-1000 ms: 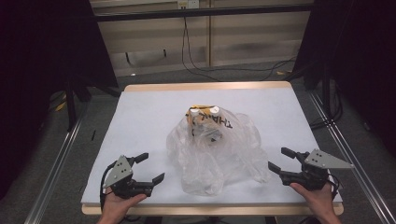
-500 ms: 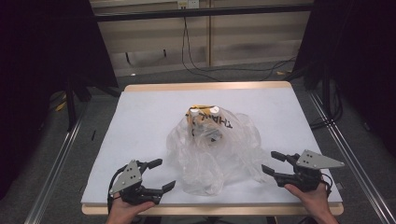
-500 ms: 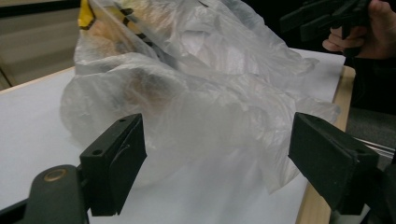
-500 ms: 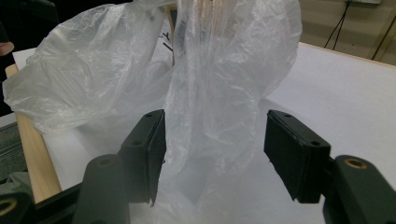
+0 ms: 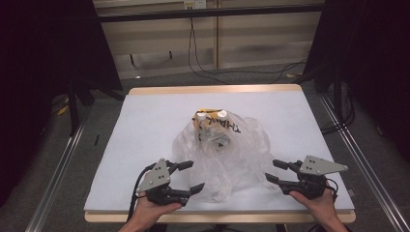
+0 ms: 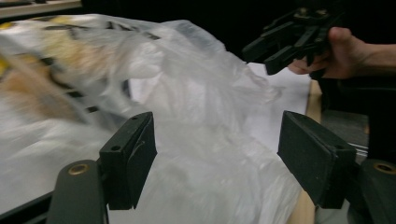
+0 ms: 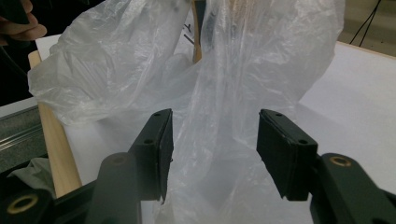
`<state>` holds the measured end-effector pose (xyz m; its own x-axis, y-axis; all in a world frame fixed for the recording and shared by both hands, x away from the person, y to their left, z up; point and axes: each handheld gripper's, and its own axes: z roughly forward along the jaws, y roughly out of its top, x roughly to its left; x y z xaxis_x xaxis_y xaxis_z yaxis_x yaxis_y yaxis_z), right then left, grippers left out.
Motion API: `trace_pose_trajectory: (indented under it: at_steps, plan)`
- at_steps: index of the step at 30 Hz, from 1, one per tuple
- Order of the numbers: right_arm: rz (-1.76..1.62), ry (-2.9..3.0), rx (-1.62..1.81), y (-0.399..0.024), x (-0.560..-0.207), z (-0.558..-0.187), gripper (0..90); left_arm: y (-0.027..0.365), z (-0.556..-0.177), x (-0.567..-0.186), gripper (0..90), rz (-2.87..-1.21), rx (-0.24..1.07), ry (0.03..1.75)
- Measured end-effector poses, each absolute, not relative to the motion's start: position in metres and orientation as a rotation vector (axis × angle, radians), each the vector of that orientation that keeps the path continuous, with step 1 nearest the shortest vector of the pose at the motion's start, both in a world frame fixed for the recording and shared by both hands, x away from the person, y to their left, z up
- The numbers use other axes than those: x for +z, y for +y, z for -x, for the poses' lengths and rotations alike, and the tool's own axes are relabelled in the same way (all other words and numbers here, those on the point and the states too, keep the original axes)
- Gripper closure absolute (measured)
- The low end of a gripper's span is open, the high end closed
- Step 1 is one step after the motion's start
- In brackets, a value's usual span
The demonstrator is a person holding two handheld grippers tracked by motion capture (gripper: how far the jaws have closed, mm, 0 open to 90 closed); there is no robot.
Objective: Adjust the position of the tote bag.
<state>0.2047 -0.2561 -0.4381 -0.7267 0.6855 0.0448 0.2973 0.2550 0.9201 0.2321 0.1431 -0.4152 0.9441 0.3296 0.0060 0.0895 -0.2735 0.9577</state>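
Left gripper [image 5: 192, 176]: jaws spread wide apart, nothing between them gripped — it sits at the near left corner of the table, held in the person's left hand [image 5: 151, 212], its tips pointing toward the plastic bag.
Left gripper, own view: the two black jaws stand far apart with the lower folds of the bag lying in front of and between them; whether a jaw touches the film cannot be told.
Right gripper [image 5: 273, 171]: jaws parted, less widely than the left, holding nothing — at the near right corner, in the right hand [image 5: 316, 203], tips aimed at the bag's right edge.
Right gripper, own view: a hanging fold of the clear film falls into the gap between the jaws; the pads are not closed on it.
Plastic bag [image 5: 227, 152]: clear, crumpled, heaped in the middle of the table between the two grippers, with dark lettering on its upper side.
Contents: something yellow and white [image 5: 208, 121] shows through at the far end of the bag; what it is cannot be told.
Table [image 5: 145, 116]: white top with a pale wooden edge, the bag on its near half.
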Motion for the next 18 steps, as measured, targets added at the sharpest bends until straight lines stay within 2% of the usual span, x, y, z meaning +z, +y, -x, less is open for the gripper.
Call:
trace_pose_trajectory:
  at_steps: [9,18]
  plan:
    - [-0.884,2.248,1.450,-0.254,-0.442,-0.201,51.9,0.110,-0.222,-0.425,42.8,-1.924,0.149,0.172]
    - [-0.864,2.367,1.383,-0.249,-0.451,-0.202,51.9,0.105,-0.224,-0.450,48.6,-2.020,0.110,0.165]
